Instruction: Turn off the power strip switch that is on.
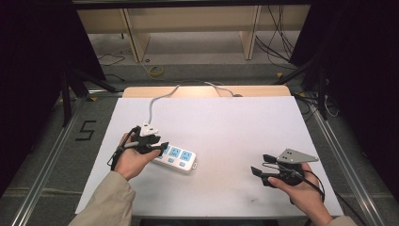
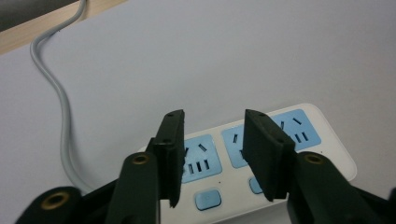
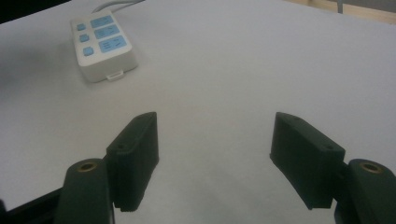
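Note:
A white power strip with blue sockets and blue switches lies on the white table, left of the middle. Its grey cable runs off the far edge. My left gripper hovers over the strip's left end, open. In the left gripper view the jaws straddle a blue socket of the power strip with nothing between them, and the cable curves away at left. My right gripper rests at the front right, open wide. The power strip lies far off in the right gripper view.
A wooden strip borders the table's far edge. Beyond it are a wooden shelf frame and loose cables on the floor. Metal rails run along both sides.

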Tool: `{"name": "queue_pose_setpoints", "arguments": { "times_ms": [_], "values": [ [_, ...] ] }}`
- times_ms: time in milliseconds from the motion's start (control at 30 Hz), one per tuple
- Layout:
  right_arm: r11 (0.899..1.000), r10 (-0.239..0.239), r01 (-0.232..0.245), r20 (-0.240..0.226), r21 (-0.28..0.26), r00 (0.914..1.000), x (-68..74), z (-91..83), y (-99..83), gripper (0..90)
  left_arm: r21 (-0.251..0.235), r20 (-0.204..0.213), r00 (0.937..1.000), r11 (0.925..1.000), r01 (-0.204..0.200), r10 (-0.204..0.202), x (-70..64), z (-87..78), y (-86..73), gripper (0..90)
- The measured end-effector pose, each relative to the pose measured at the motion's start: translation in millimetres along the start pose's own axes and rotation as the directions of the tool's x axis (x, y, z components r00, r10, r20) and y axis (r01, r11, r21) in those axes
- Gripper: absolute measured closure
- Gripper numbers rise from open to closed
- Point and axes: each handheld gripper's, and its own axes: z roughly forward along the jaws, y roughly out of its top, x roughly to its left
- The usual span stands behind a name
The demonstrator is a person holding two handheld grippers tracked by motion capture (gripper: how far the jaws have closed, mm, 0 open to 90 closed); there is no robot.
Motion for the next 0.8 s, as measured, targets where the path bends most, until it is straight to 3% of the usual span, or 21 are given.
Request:
{"name": "queue_pose_setpoints", "arguments": {
  "times_ms": [267,400,600,800],
  "values": [
    [1.000,-0.001,0.001,-0.002,0.002,1.0000,-0.5,0.6,-0.1,32.4,-0.035,-0.008,1.0000,0.9994,-0.001,0.001,2.0,-2.1,-2.0,34.5],
    [1.000,-0.001,0.001,-0.003,0.003,1.0000,-0.7,0.7,-0.1,32.4,-0.049,0.007,0.9999,0.9987,0.016,-0.015,2.0,-5.8,-3.5,26.3],
    [1.000,-0.003,0.003,-0.005,0.006,1.0000,-0.5,1.3,0.2,32.3,-0.087,0.026,0.9996,0.9961,0.016,-0.014,1.1,-11.2,-6.6,20.5],
    [1.000,-0.010,0.010,-0.014,0.000,0.9999,-0.9,1.4,0.3,32.0,-0.107,0.030,0.9994,0.9942,-0.013,0.016,-1.1,-18.3,-13.5,17.4]
  ]
}}
